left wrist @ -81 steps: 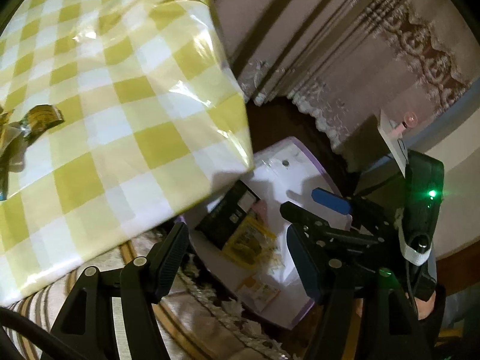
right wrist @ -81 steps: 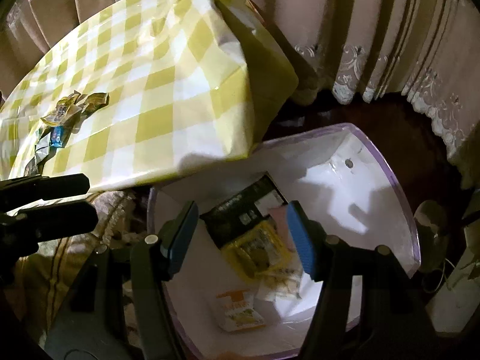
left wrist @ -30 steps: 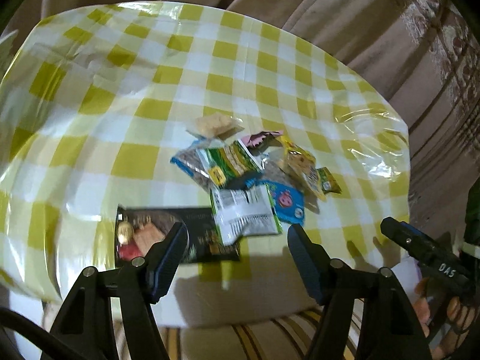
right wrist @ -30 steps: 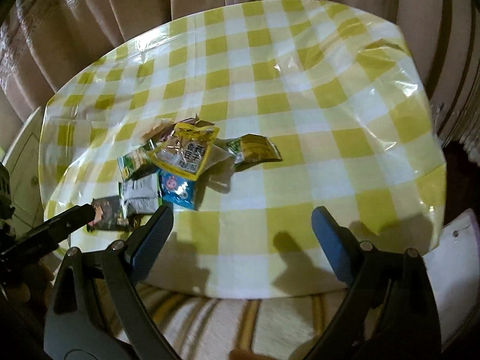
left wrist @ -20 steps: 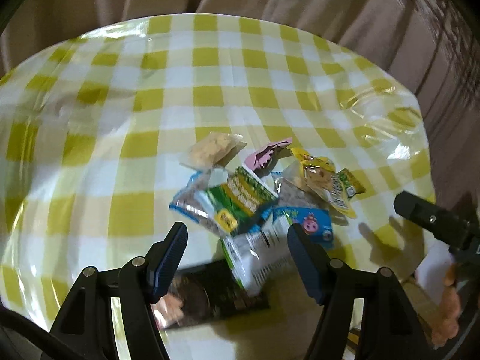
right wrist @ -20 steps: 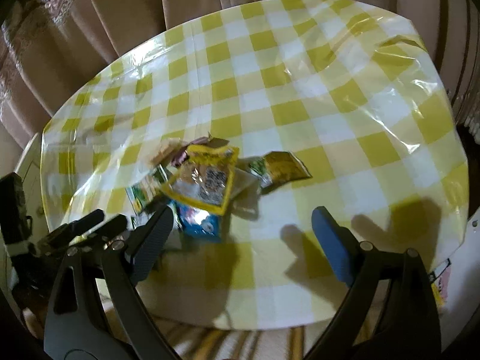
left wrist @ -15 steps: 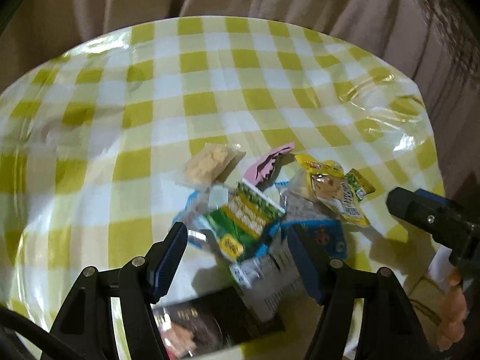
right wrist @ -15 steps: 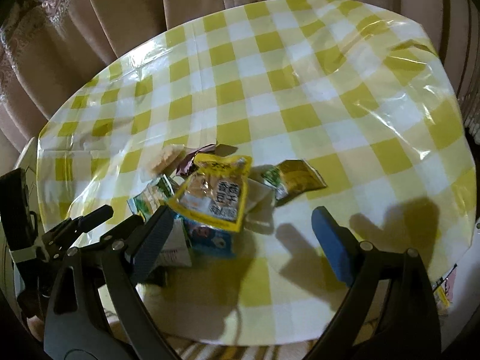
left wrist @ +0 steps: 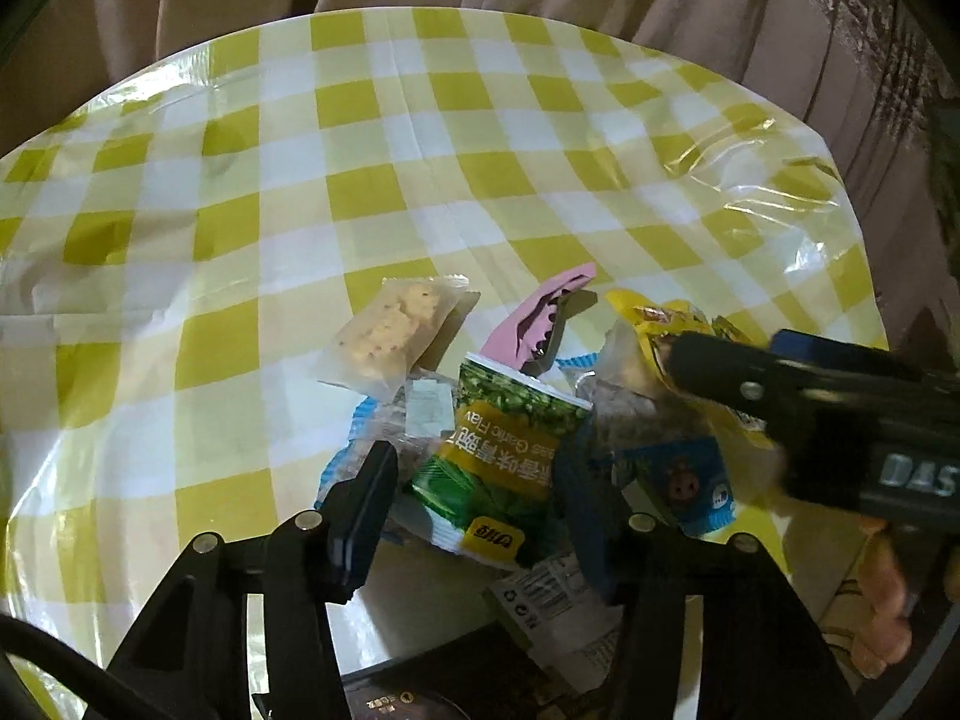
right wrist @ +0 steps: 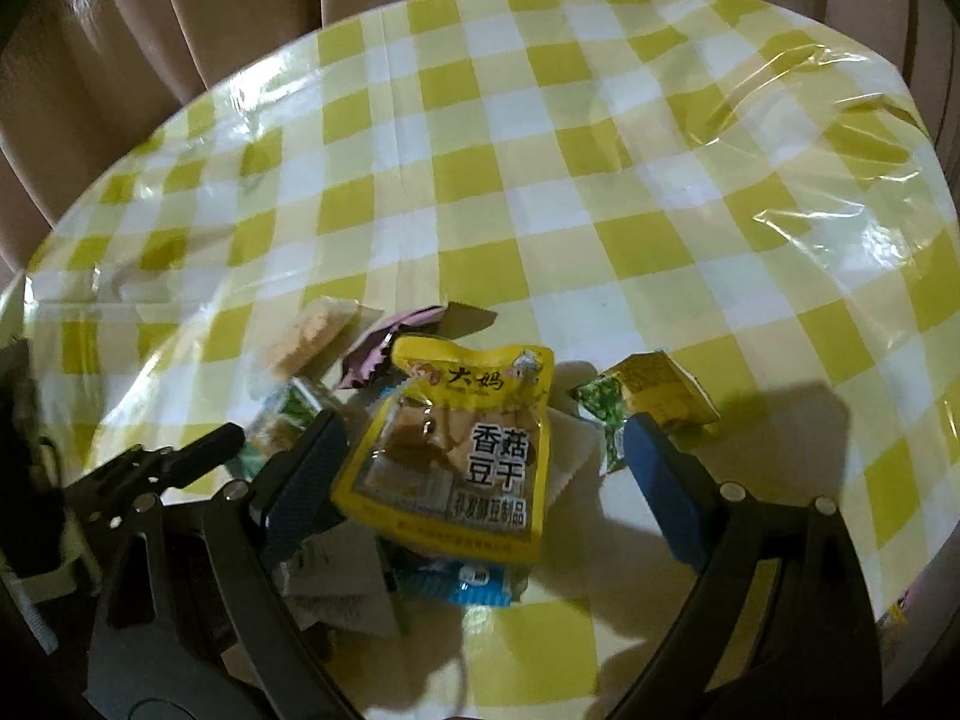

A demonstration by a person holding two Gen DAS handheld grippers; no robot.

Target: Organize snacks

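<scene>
Hovering with jaws spread wide, the left hand-held gripper (left wrist: 474, 480) is straddling a green foil pea-snack packet (left wrist: 492, 456) in the snack pile on the yellow-and-white checked table (right wrist: 540, 192). Right hand-held gripper (right wrist: 486, 468) is also gaping wide around a yellow plastic tofu pouch (right wrist: 456, 450), not gripping it.

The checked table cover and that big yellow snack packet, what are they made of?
The table cover looks like glossy plastic or vinyl: it shows bright glare and stiff wrinkles near the edge. The yellow snack packet seems to be shiny printed plastic film with a clear window, though foil lining cannot be ruled out.
</scene>
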